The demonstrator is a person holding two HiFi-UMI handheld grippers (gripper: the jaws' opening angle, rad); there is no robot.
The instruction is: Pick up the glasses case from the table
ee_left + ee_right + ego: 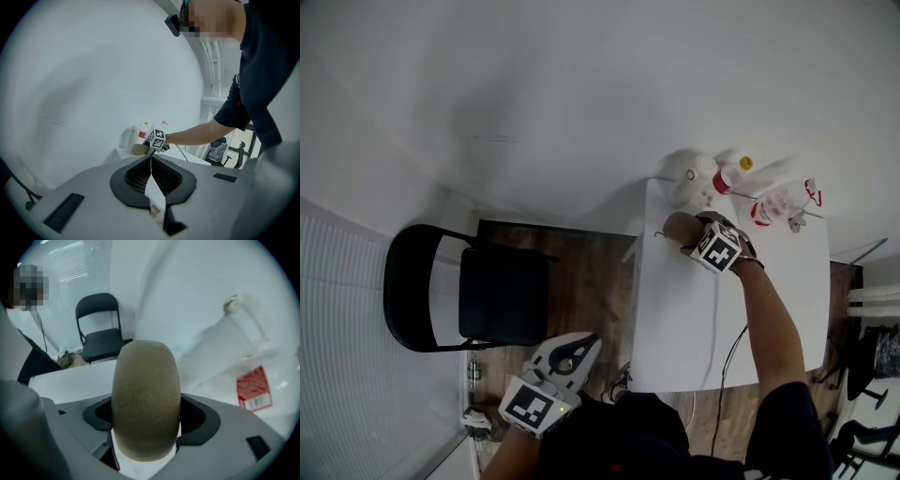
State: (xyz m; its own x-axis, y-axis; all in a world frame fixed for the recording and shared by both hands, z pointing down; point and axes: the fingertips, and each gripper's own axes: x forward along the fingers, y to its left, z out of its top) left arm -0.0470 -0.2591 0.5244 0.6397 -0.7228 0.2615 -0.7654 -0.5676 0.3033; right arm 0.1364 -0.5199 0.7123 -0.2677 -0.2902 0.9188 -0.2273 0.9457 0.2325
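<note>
The glasses case (677, 228), a brown rounded oblong, lies at the far left corner of the white table (675, 328). My right gripper (691, 236) points steeply down over it, its marker cube above the case. In the right gripper view the case (146, 394) fills the gap between the wide-spread jaws of the right gripper (146, 427); the dark pads stand off at either side and I see no pressing. My left gripper (584, 345) hangs low beside the table's near left corner, jaws together and empty. The left gripper (151, 158) looks toward the distant case (139, 149).
Behind the case stand a white round object (689, 176), a red-labelled bottle with a yellow cap (729, 177) and a spray bottle (783, 201). A cable (713, 347) runs over the table. A black folding chair (469, 300) stands on the wooden floor at the left.
</note>
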